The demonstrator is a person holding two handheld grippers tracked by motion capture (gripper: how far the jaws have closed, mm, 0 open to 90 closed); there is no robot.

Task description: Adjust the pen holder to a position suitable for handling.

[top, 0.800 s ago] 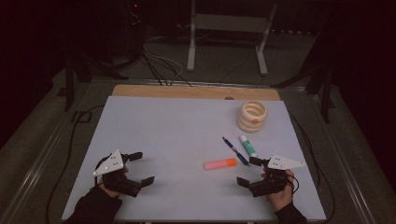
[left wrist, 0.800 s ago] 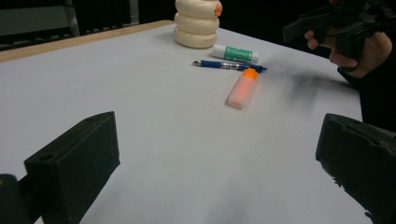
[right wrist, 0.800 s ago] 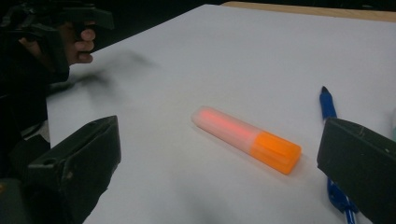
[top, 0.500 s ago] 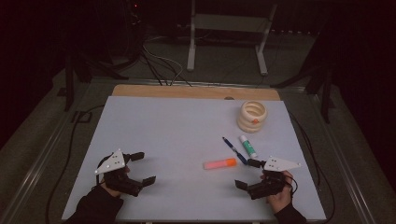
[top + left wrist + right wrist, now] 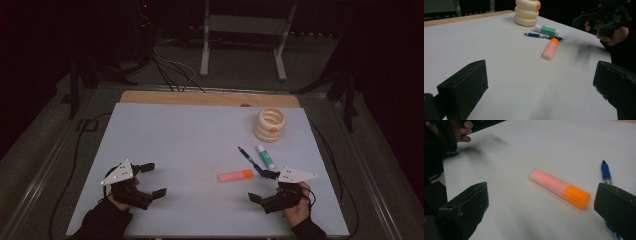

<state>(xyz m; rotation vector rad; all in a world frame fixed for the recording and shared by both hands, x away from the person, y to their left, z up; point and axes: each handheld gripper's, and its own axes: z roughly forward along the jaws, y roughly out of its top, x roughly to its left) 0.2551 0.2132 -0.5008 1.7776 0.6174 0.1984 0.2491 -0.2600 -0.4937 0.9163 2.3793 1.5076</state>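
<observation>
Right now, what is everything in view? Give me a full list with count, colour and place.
highlighter: 1, pink body with orange cap, lying on the sheet left of the right gripper
pen: 1, blue, lying aslant just beyond the highlighter
glue stick: 1, white and green, lying right of the pen
ring stack: 1, cream rings with an orange spot, far right of the sheet
sheet: 1, pale grey-white, covering the table
table edge: 1, wood strip showing beyond the sheet
stand: 1, grey metal frame on the floor behind the table
cables: several, dark, on the floor behind the table
left gripper: 1, black, jaws open, near left, nothing between them
right gripper: 1, black, jaws open, near right, facing the highlighter
</observation>
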